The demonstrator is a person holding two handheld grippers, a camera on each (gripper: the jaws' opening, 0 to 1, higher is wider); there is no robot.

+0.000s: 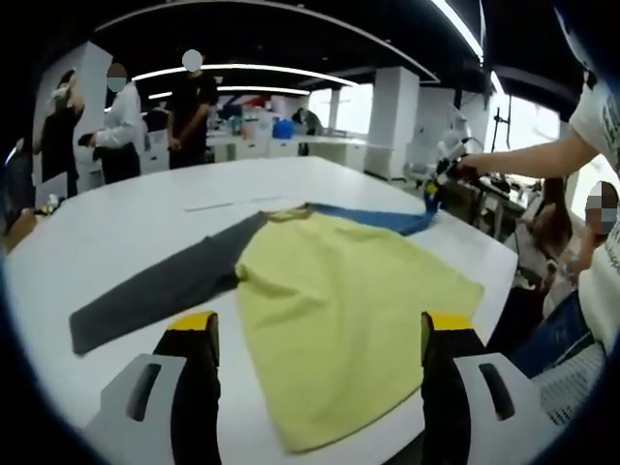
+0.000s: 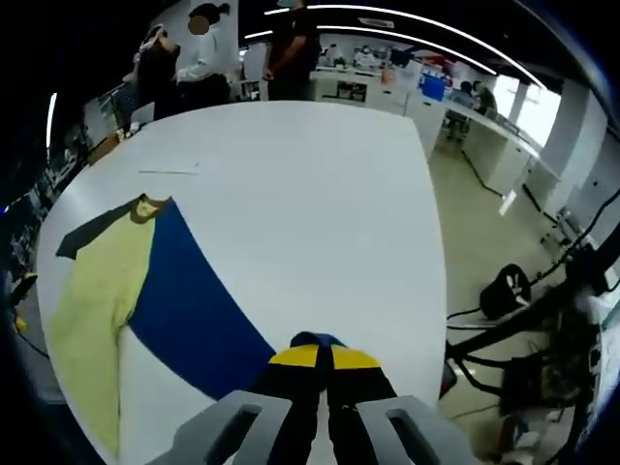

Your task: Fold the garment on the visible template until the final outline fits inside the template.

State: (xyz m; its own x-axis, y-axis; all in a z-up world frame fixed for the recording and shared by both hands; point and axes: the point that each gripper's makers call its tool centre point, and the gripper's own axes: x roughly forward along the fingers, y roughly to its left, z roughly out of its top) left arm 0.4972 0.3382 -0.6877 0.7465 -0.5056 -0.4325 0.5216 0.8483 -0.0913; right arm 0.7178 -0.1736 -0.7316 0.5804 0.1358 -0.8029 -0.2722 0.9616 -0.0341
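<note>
The right gripper (image 2: 325,360) has its yellow-tipped fingers (image 2: 294,356) pressed together on the cuff end of the blue sleeve (image 2: 189,310), a small fold of blue cloth showing just above the tips. From that pinch the sleeve runs in a broad band across the white tabletop (image 2: 310,194) to the shirt (image 2: 92,291), whose yellow body lies flat with a brownish collar (image 2: 150,206) at the neck and a grey sleeve (image 2: 82,232) beyond it.

In the left gripper view, the left gripper (image 1: 318,334) hovers with its fingers (image 1: 194,325) spread wide and nothing between them, one on each side of the yellow body's lower part, apart from the cloth. The grey sleeve lies stretched out flat toward one edge of the tabletop. The far blue sleeve is lifted slightly where the right gripper and a person's arm (image 1: 528,155) hold it.

The shirt looks light, thin and limp; it should drape and follow any pull rather than hold a shape, and may slide easily on the smooth tabletop. Seams, cuffs and hem corners seem the best places to pinch, since a single layer in mid-panel would bunch. No template outline can be made out around the shirt. Several people (image 1: 189,107) stand at the far side of the room.
</note>
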